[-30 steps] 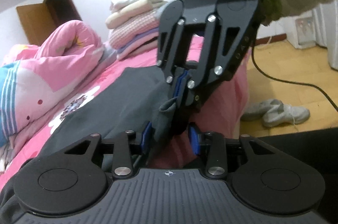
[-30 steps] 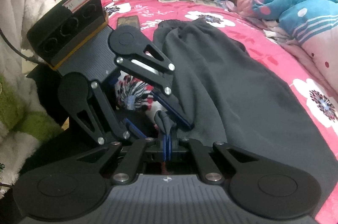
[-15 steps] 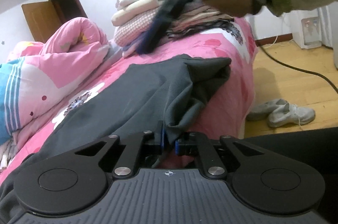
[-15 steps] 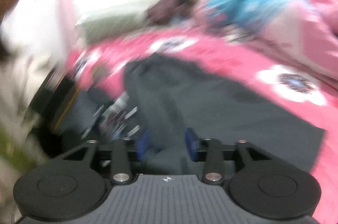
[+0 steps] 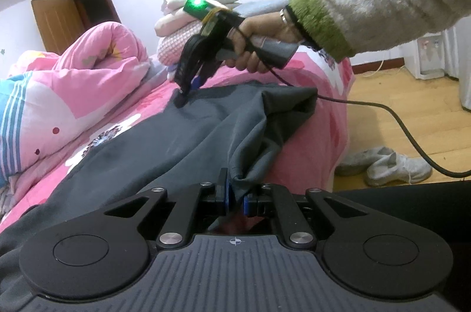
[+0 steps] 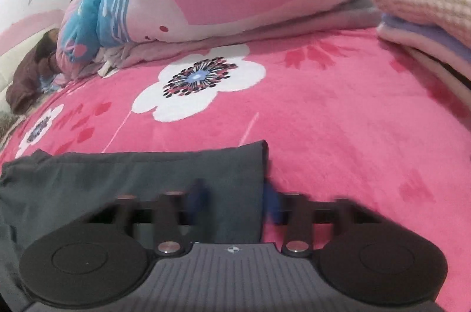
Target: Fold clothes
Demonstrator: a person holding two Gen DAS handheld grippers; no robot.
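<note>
A dark grey garment [image 5: 176, 141] lies spread along the pink flowered bed [image 6: 323, 105]. My left gripper [image 5: 235, 197] is shut on its near corner at the bed's edge, and the cloth rises bunched from between the blue pads. A hand in a fleecy sleeve [image 5: 259, 46] holds my right gripper [image 5: 182, 98] with its tips down on the garment's far corner. In the right wrist view that gripper [image 6: 235, 198] is blurred and its jaws are closing. The pads still stand apart, with the garment's [image 6: 132, 176] corner edge between them.
A stack of folded clothes [image 5: 182, 26] sits at the far end of the bed, close to the right gripper. A rolled pink and blue quilt [image 5: 73, 94] lines the wall side. White shoes [image 5: 385, 164] and a black cable [image 5: 397, 117] lie on the wooden floor.
The right gripper let go of the fold beside my left gripper and swung across to the garment's far corner. The left jaws closed on the near corner and stayed put.
</note>
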